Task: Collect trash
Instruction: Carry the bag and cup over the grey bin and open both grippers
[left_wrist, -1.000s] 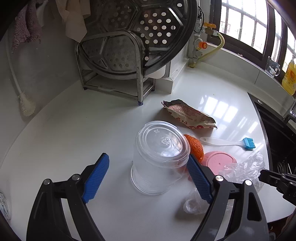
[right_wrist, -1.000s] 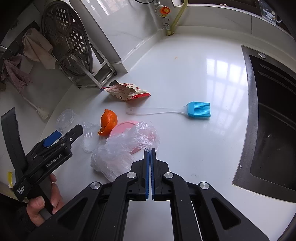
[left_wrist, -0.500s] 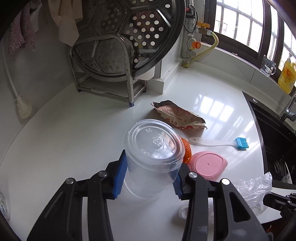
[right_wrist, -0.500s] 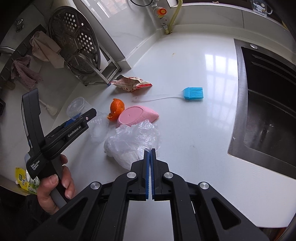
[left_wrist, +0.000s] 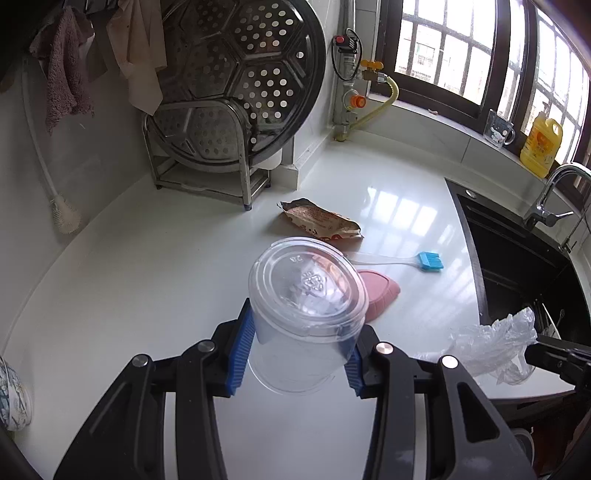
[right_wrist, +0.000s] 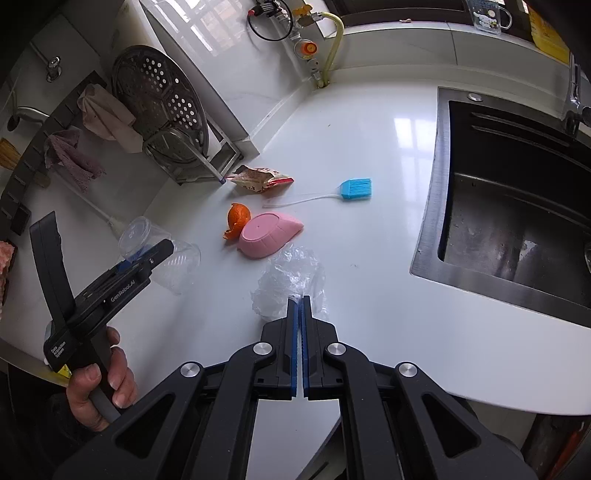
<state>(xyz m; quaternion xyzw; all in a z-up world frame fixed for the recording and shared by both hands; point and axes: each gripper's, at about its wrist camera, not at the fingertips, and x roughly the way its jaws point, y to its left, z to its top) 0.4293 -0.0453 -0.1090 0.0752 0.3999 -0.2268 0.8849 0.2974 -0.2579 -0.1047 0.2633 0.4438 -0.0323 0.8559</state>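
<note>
Daylight floods in through the barred window (left_wrist: 461, 55) at the upper right of the left wrist view, and both views are bright and evenly lit. The glossy white countertop (left_wrist: 147, 288) mirrors the panes as pale glare patches near its far side. Shadows under the objects are soft and faint. The sink basin (right_wrist: 517, 206) stays dark. Fisheye distortion bends the counter edge and walls, and the corners fall to black. Focus is sharp, with no motion blur.
</note>
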